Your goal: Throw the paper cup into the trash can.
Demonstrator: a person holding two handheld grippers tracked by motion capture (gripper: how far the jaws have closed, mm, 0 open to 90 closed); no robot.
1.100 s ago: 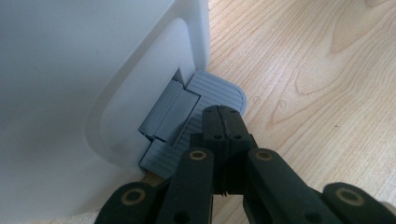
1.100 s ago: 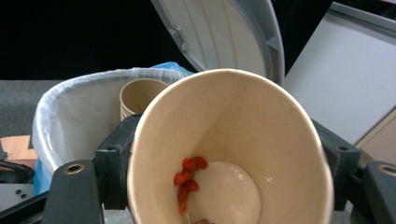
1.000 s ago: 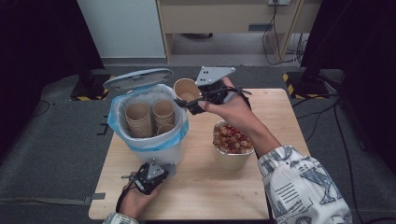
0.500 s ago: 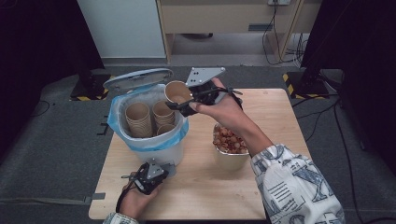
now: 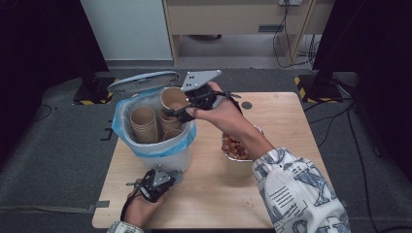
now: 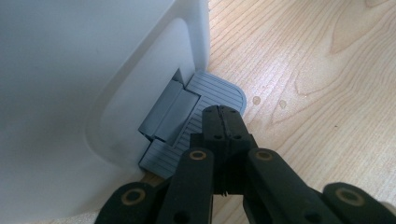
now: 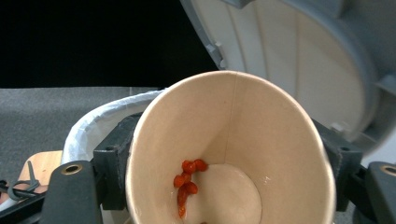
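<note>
Kraft-brown paper cup [image 5: 173, 98], gripped across its wall by the right gripper [image 5: 187, 109] and held above the open mouth of the white pedal bin [image 5: 172, 155], just over the cups already stacked inside [image 5: 144, 124]. The right gripper view looks straight into the cup [image 7: 229, 154]: its black jaws are clamped on opposite sides of the wall just below the rim, and a streak of red sauce [image 7: 187, 182] clings to the floor of the cup. The cup's long axis runs from rim to base; in the high view the mouth faces up and somewhat toward the camera, so the axis is tilted off vertical, base toward the bin. Judged from the thin paper wall, the cup is light and easily crushed; a grip near the stiffer rolled rim, with modest force, should hold it without buckling, and the sauce residue may make the inside slippery. The left gripper [image 5: 154, 182] sits at the near foot of the bin, its jaws closed on nothing and pressing down on the grey ribbed pedal [image 6: 205, 93], which keeps the grey lid [image 5: 143, 81] raised behind the bin. A tub of food scraps [image 5: 235, 148] stands to the right of the bin.
</note>
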